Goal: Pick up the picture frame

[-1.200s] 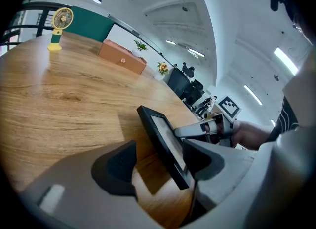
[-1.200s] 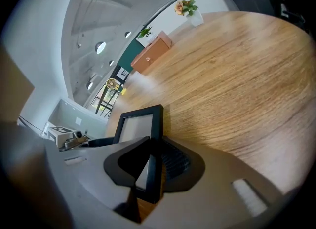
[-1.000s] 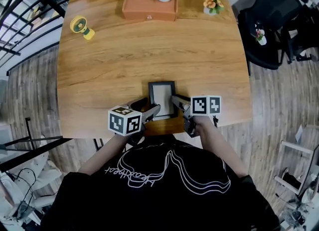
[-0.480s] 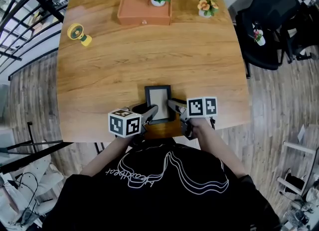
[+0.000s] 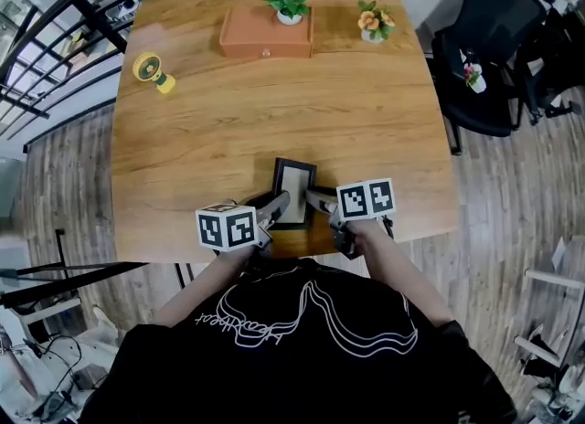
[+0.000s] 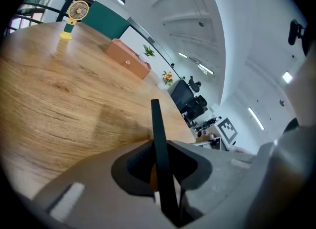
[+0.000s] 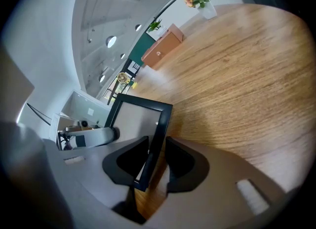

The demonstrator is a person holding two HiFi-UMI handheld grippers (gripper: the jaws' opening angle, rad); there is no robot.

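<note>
- Picture frame (image 5: 294,192): black rim, pale insert, at the near edge of the table (image 5: 228,111), between both claws. In the right gripper view it stands tilted w/ its near corner off the wood, so prob. already partly raised.
- Left claw (image 5: 274,207): jaws drawn in tight on the frame's left rail. In the left gripper view the rail runs edge-on through the pads w/ no gap showing.
- Right claw (image 5: 315,201): jaws narrowed around the right rail. One pad is on it; the other is touching or all but, hard to tell.
- Step in hand, by my read: grasp made on both sides, lift just starting.
- Next move calls for raising both claws together at the same rate and keeping the frame level. A thin rail held only by its edges could twist or slip if one side leads. The right side may need firming up first.
- Further out, well apart at the far side: orange drawer box (image 5: 266,33) w/ a small potted plant (image 5: 289,4) on it, a flower pot (image 5: 372,20), and a yellow desk fan (image 5: 150,70). None are in the way of the lift.
</note>
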